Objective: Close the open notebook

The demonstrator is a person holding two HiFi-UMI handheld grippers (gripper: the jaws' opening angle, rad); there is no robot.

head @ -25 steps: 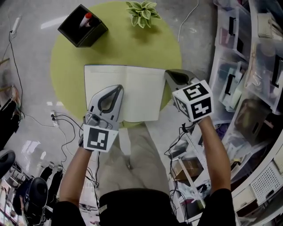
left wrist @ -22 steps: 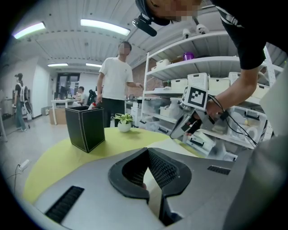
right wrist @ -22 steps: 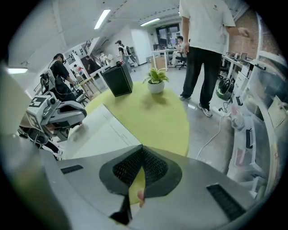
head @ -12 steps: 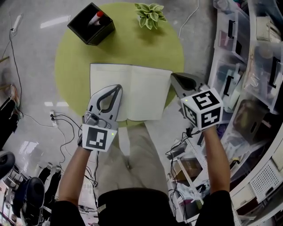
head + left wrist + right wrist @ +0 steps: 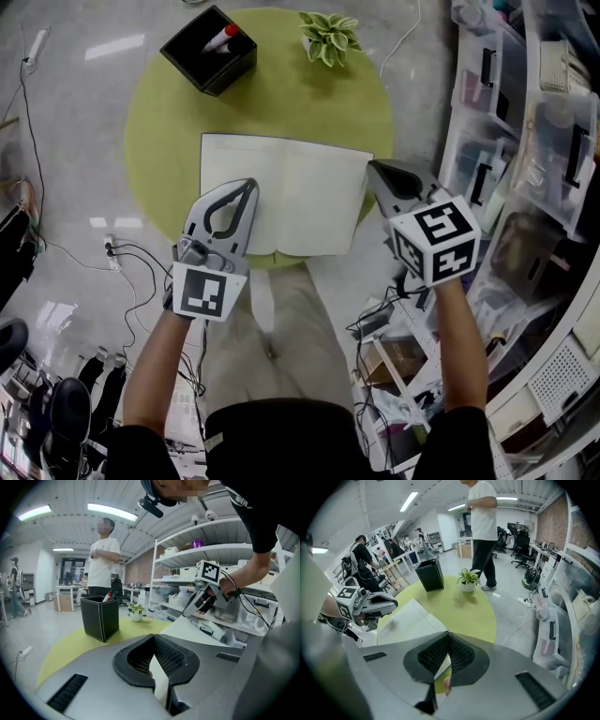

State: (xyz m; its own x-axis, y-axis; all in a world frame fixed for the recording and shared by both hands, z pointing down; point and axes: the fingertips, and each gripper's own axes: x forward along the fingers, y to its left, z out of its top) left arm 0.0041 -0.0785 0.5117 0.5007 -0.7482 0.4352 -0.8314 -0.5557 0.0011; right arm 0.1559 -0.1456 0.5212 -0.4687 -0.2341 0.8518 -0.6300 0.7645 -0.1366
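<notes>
An open notebook (image 5: pixel 300 197) with blank white pages lies on the round green table (image 5: pixel 281 103). My left gripper (image 5: pixel 251 185) is over the lower part of the left page, jaws together, and white paper shows through the slit behind its tips (image 5: pixel 153 638). My right gripper (image 5: pixel 373 167) is at the notebook's right edge, shut on it (image 5: pixel 447 633). In the left gripper view the right page (image 5: pixel 192 630) slopes up off the table to the right gripper (image 5: pixel 186 612). The right gripper view shows the lifted page (image 5: pixel 410 618) and, beyond it, the left gripper (image 5: pixel 393 604).
A black square pen box (image 5: pixel 208 51) holding a red-capped marker stands at the table's far left, a small potted plant (image 5: pixel 330 36) at the far edge. Shelves with plastic bins (image 5: pixel 525 141) run close along the right. Cables (image 5: pixel 131 258) trail on the floor. A person (image 5: pixel 104 559) stands beyond the table.
The right gripper has risen, keeping hold of the notebook's right edge, and now sits farther right in the head view. The left gripper stays over the left page.
</notes>
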